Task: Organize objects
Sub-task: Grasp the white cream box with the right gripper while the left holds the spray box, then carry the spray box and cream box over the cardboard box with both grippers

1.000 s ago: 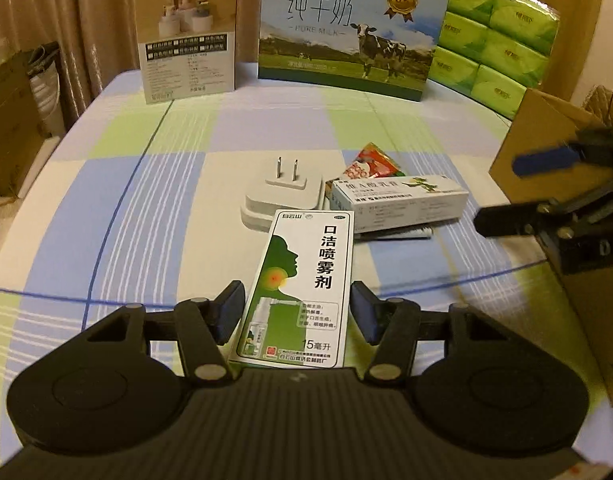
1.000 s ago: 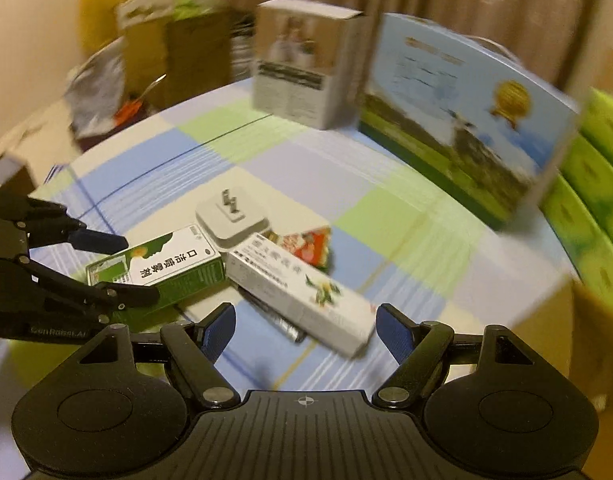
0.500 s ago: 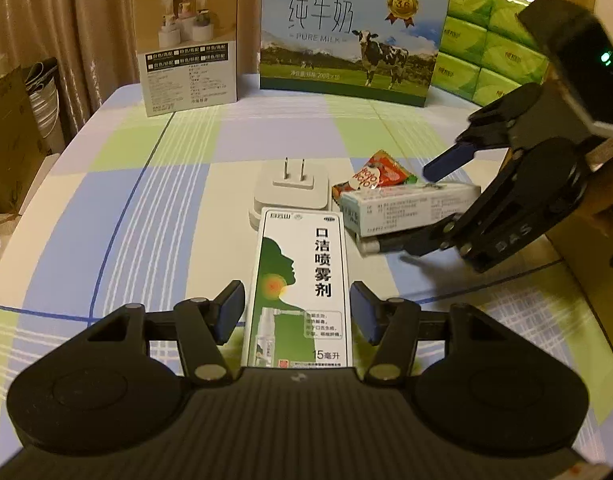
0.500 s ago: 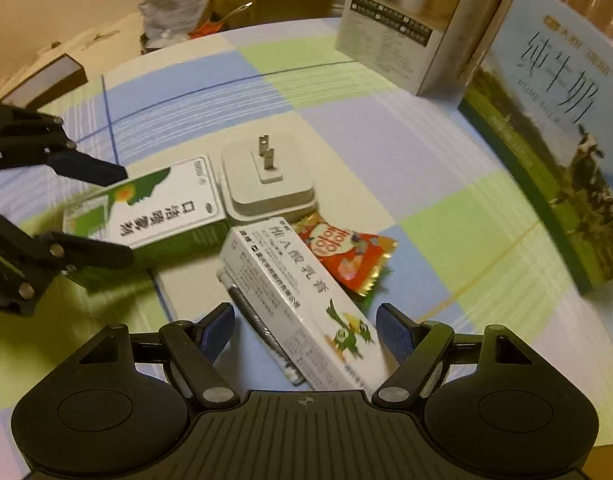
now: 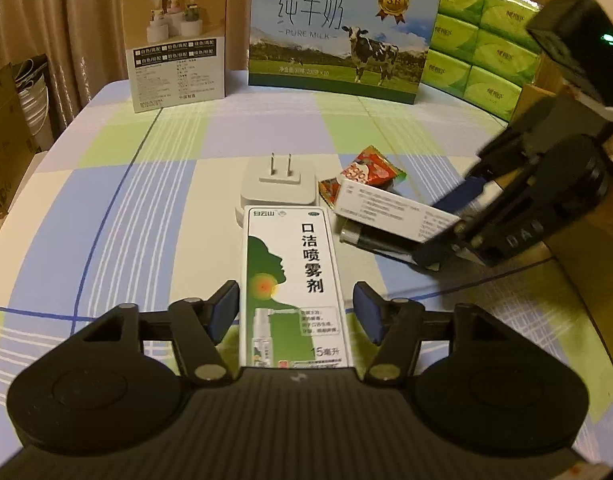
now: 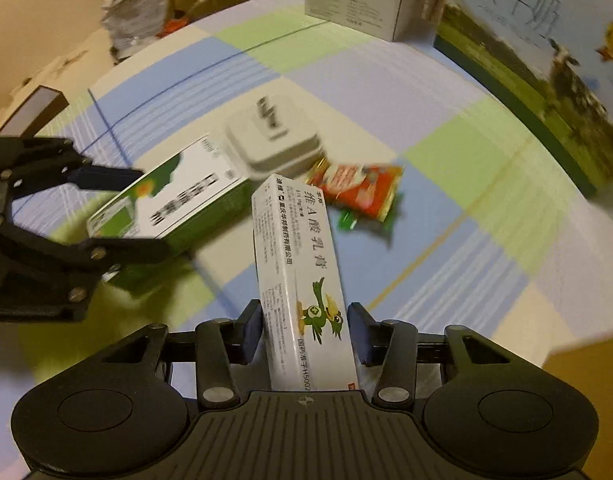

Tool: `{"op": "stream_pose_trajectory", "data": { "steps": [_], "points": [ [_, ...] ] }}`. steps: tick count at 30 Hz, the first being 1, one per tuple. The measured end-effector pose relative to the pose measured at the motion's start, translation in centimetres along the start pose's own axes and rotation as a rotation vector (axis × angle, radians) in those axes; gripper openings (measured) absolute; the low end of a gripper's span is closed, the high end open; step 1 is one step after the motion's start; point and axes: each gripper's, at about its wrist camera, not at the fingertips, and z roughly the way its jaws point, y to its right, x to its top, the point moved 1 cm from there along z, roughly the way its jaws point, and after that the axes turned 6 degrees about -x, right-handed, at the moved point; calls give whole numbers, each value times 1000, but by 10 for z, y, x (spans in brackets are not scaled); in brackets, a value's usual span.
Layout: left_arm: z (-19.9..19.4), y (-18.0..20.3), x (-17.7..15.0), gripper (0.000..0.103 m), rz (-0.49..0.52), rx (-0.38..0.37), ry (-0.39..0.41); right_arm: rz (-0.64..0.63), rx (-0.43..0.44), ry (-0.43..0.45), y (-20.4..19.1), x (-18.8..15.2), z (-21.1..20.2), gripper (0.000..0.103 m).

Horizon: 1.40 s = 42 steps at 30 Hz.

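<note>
A green and white spray box (image 5: 292, 280) lies on the checked tablecloth between the fingers of my left gripper (image 5: 296, 312), whose pads stand a little off its sides. My right gripper (image 6: 304, 334) is shut on a white ointment box with a green bird (image 6: 302, 276) and holds it tilted, one end lifted; in the left wrist view the same box (image 5: 394, 210) sits in that gripper (image 5: 446, 232). A white plug adapter (image 5: 278, 184), a red snack packet (image 5: 366, 174) and a dark tube (image 5: 370, 240) lie close by.
A white product box (image 5: 176, 36), a milk carton case (image 5: 338, 32) and green tissue packs (image 5: 478, 36) stand along the table's far edge. A brown cardboard box (image 5: 586, 248) stands at the right. Clutter lies on the floor at the left.
My right gripper moved in from the right, closed on the ointment box and tilted it up. My left gripper slid forward around the spray box and stayed open.
</note>
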Motion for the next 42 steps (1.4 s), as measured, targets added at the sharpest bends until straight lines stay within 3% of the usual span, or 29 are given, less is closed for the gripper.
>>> {"op": "stream_pose_trajectory", "data": {
  "steps": [7, 9, 10, 13, 16, 19, 21, 25, 42],
  "points": [
    [-14, 17, -12, 51, -14, -24, -64, 357, -117, -11, -33, -70, -38, 43],
    [-23, 26, -19, 51, -5, -30, -85, 421, -100, 19, -42, -89, -45, 43],
    [-29, 32, -24, 52, -1, -30, -93, 425, -62, 40, -47, -96, -47, 45],
    [-40, 45, -40, 52, 16, -40, -100, 364, -27, 88, -54, -101, -54, 66],
    [-47, 51, -48, 62, 42, -22, -97, 300, -54, 131, -59, -101, -53, 68],
    [-48, 49, -45, 62, 54, -11, -75, 360, -8, 123, -54, -104, -44, 68],
    [-46, 47, -44, 62, 51, -15, -68, 363, -10, 124, -52, -103, -42, 66],
    [-41, 50, -44, 62, 79, -10, -74, 322, -102, 116, -57, -100, -39, 36],
    [-19, 50, -40, 52, 91, -7, -103, 347, -133, 164, -53, -95, -31, 36]
  ]
}}
